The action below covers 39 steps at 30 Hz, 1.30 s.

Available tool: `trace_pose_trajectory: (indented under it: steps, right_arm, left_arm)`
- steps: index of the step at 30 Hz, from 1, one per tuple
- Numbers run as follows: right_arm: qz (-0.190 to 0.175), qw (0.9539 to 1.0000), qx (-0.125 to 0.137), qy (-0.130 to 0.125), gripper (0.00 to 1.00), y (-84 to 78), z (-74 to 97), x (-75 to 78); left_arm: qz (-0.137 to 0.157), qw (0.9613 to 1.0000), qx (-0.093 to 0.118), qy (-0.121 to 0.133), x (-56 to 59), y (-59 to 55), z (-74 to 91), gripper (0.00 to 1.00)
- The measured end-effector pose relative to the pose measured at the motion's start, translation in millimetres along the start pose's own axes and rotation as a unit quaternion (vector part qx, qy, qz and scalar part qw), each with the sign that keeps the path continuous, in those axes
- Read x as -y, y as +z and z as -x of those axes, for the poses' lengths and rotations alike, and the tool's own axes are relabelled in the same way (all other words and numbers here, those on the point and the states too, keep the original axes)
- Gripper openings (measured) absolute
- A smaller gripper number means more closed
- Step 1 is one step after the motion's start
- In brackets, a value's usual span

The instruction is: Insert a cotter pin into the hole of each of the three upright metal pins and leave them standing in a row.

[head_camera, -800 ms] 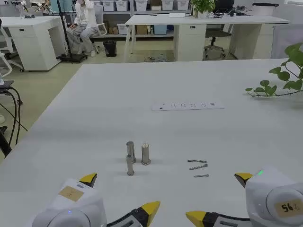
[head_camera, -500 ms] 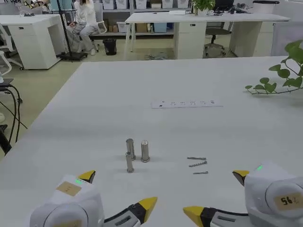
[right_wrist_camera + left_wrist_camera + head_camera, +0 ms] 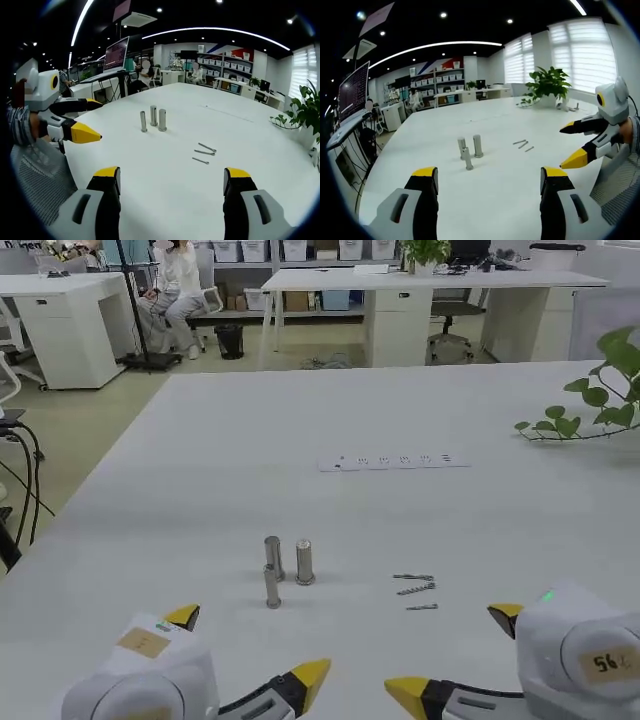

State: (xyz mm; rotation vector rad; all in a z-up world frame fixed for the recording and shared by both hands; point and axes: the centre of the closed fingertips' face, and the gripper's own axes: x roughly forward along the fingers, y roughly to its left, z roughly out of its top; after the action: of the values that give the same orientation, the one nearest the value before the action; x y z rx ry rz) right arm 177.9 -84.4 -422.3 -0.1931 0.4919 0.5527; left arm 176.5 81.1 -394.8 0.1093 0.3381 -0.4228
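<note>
Cotter pins (image 3: 414,591) are lying crosswise ahead of the right tongs (image 3: 452,651), farther from the left tongs (image 3: 250,645), both tongs gaping empty

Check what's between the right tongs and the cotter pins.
Just bare table between right tongs and cotter pins, per right gripper view.

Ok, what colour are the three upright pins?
Silver-grey pins; the right gripper view shows them best.
</note>
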Motion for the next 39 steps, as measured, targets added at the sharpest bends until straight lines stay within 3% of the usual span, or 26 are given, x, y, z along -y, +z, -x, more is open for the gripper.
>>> trace_pose_trajectory:
  steps: [29, 39]
  right_arm:
    - [0.002, 1.0, 0.001, -0.006, 0.83, 0.1, -1.2, 2.8]
    - [0.002, 0.9997, 0.025, -0.006, 0.82, 8.0, 0.0, 2.9]
  left_arm:
    - [0.002, 1.0, -0.003, 0.002, -1.0, -1.3, -0.6, 0.82]
    - [-0.004, 1.0, -0.007, 0.0, 0.8, -3.3, -0.4, 0.81]
